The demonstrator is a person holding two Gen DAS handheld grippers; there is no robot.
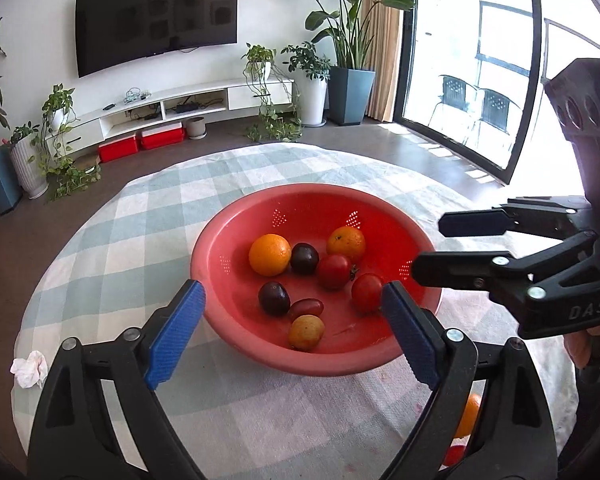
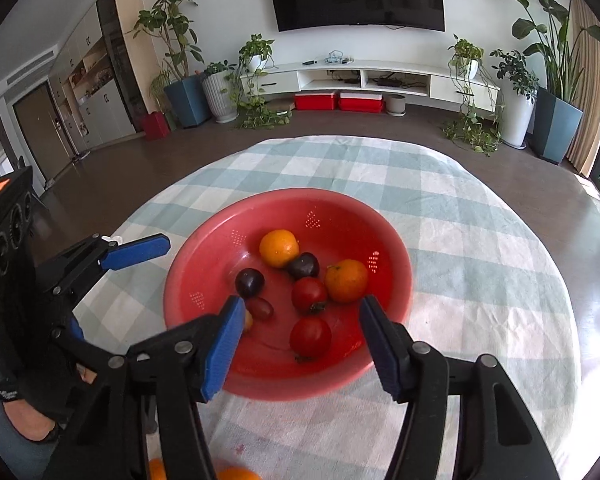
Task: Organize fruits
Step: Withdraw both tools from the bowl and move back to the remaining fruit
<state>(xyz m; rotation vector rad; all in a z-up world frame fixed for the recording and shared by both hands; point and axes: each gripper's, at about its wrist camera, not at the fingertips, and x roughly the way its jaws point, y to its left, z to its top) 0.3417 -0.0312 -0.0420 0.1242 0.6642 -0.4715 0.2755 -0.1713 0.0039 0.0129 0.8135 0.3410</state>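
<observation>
A red colander bowl [image 1: 236, 320] [image 2: 188, 264] sits on the checked tablecloth. It holds two oranges [image 1: 269, 254] [image 2: 279, 248], two dark plums [image 1: 274, 298] [image 2: 250, 282], two red tomatoes [image 1: 367, 292] [image 2: 310, 336], a small reddish oval fruit [image 1: 306, 307] [image 2: 260, 307] and a yellowish fruit [image 1: 306, 332]. My left gripper [image 1: 292, 300] is open and empty at the bowl's near rim; it also shows at the left of the right wrist view [image 2: 140, 280]. My right gripper [image 2: 300, 312] is open and empty over the bowl's near side; it shows in the left wrist view [image 1: 428, 246].
An orange [image 1: 469, 416] and a red fruit [image 1: 454, 454] lie on the cloth close to me, behind the left gripper's right finger. Orange fruit [image 2: 232, 474] shows at the bottom edge. A crumpled tissue [image 1: 30, 368] lies at the table's left edge.
</observation>
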